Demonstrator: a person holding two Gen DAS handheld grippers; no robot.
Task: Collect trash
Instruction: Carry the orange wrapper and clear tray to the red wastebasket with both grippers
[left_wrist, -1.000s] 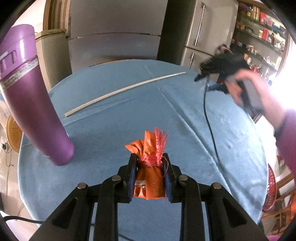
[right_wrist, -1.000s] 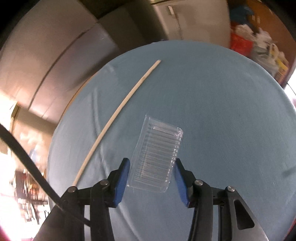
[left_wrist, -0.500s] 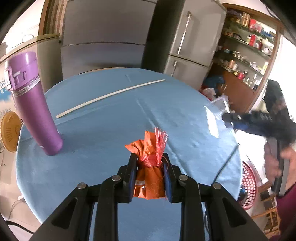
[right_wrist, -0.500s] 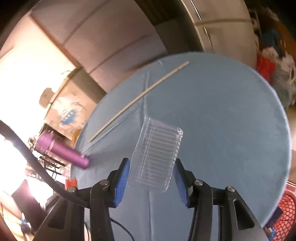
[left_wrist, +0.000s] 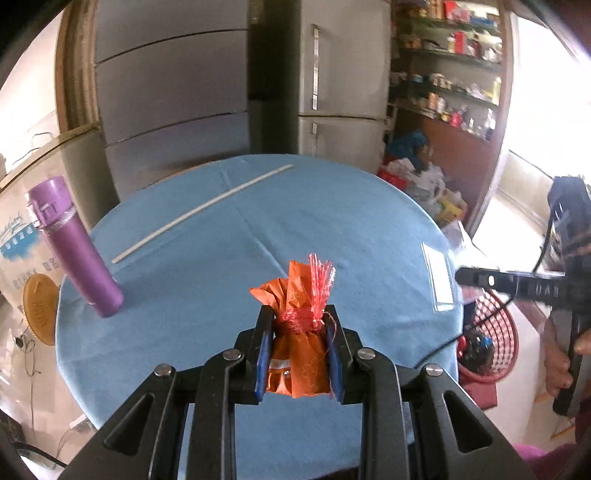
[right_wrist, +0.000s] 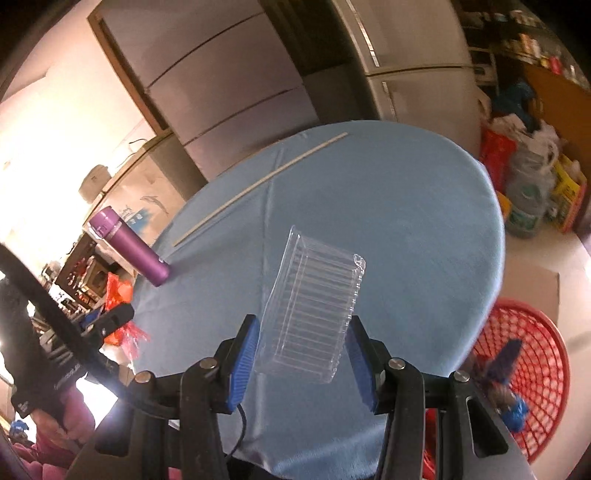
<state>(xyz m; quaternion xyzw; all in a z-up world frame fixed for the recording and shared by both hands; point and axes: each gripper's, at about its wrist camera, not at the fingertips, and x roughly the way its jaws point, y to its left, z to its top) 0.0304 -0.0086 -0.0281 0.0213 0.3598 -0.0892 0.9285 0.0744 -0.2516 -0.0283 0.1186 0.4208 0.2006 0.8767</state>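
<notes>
My left gripper (left_wrist: 297, 328) is shut on a crumpled orange wrapper (left_wrist: 300, 347) with a red fringe, held above the near side of the round blue table (left_wrist: 221, 266). My right gripper (right_wrist: 303, 343) is shut on a clear ribbed plastic tray (right_wrist: 314, 310), held over the table's near right side. In the left wrist view the right gripper (left_wrist: 465, 277) shows at the right edge with the clear tray (left_wrist: 439, 273) in it. In the right wrist view the left gripper (right_wrist: 122, 314) shows at the left with the orange wrapper (right_wrist: 118, 291). A red mesh basket (right_wrist: 524, 369) stands on the floor right of the table, with dark trash inside.
A purple bottle (left_wrist: 74, 247) stands at the table's left edge. A long pale stick (left_wrist: 203, 212) lies across the far side. Behind are grey cabinets, a refrigerator (left_wrist: 340, 81), shelves and bags (right_wrist: 528, 184) on the floor. A hand (left_wrist: 561, 358) grips the right tool.
Both grippers have drawn back from the table with their loads, so more of the table and the room shows. The right gripper swung right, and the red basket came into its view.
</notes>
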